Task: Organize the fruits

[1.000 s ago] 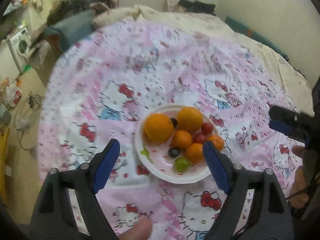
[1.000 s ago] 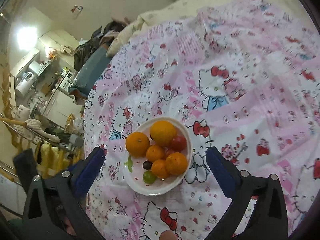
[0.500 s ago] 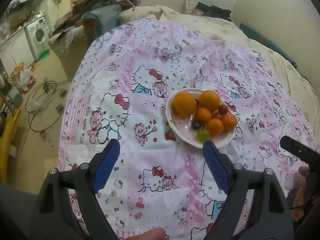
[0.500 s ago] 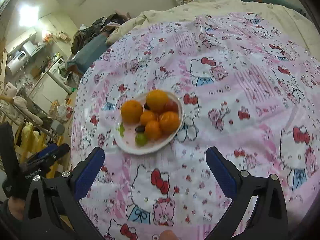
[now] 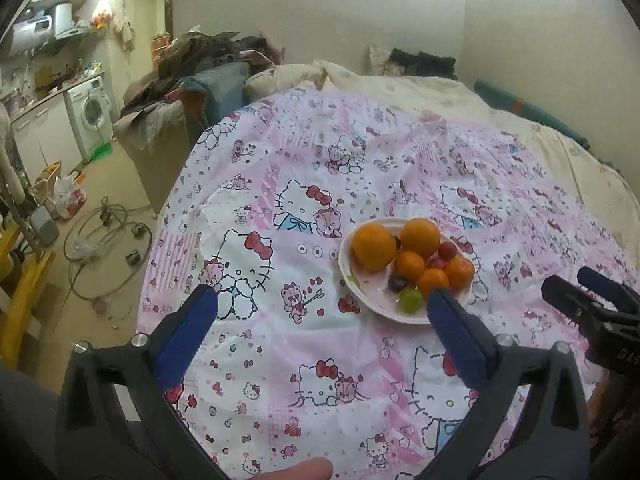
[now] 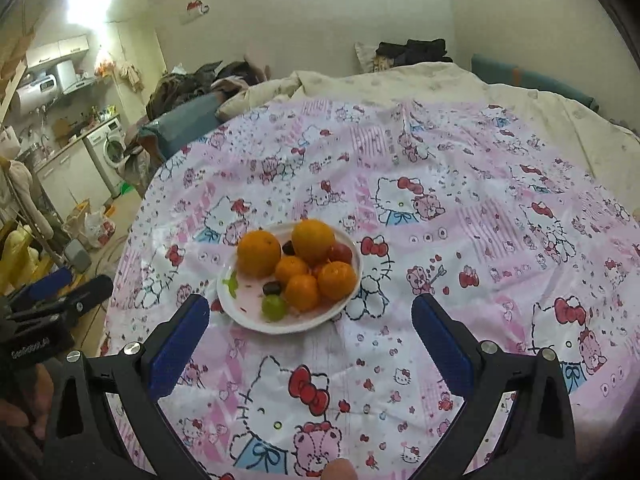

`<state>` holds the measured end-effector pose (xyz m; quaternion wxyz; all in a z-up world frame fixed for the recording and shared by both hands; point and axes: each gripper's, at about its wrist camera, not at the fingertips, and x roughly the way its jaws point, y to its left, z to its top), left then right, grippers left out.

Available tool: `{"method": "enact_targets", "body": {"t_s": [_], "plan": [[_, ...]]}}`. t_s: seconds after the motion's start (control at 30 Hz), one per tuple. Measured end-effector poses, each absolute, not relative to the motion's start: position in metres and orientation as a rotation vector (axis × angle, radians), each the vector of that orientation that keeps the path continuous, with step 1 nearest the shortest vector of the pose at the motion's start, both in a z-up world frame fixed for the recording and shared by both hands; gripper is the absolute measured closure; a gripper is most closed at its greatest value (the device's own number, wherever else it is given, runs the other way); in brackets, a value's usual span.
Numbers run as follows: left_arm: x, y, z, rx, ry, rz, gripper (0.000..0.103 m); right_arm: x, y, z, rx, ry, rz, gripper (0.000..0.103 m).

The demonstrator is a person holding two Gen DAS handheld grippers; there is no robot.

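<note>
Closest in, the left gripper has its two blue fingers spread wide apart, with nothing between them. The right gripper is spread wide too, and it holds nothing. Both hang above the bed, a little back from the plate, so neither one touches any fruit.

A bit farther, the white plate sits flat on the pink cat cloth. In the right view it lies at about 11 o'clock from the gripper; in the left view it lies at about 1 o'clock. All the fruit is piled on it, so nothing rolls away on the soft bed. The green grape and a dark grape sit at the near edge. Small oranges bunch in the middle. Two big oranges sit at the far side, with red little tomatoes tucked beside them.

The fruit lies together on the plate; this fits fruit already gathered, or fruit waiting to be sorted out.

Far back is a cream blanket.
</note>
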<state>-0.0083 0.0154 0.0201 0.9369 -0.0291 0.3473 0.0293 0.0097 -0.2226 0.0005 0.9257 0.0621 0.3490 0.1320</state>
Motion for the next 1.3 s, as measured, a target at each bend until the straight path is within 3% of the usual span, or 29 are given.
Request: {"method": "enact_targets", "body": {"t_s": [1.3], "plan": [[-0.0065,0.0125,0.0142,-0.068,0.725,0.068,0.0,0.0135,-0.2276,0.0028,0.138,0.723,0.246,0.0]]}}
